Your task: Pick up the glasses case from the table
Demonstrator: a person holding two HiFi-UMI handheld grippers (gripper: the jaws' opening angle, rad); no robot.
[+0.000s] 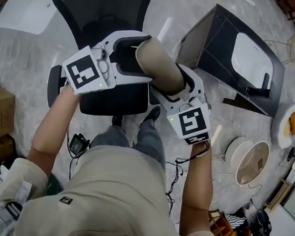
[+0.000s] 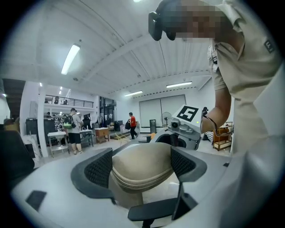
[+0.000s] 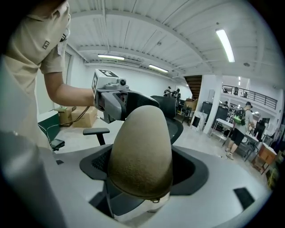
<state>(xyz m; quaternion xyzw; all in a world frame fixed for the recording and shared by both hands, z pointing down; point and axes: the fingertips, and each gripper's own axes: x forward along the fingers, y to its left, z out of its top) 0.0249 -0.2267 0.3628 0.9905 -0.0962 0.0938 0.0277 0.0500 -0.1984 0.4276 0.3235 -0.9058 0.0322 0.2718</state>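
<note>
Glasses case [image 1: 158,65] is up in the air over the office chair [image 1: 94,10]. Left tongs [image 2: 141,164] clamp one end, right tongs [image 3: 142,169] the other. Pickup looks done; probably nothing remains.

Matt, fuzzy cloth-covered glasses case [image 3: 141,147], mesh-textured jaws

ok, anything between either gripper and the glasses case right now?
Nothing visible. The left gripper and the right gripper each already clamp one end of the glasses case, held over an office chair.
</note>
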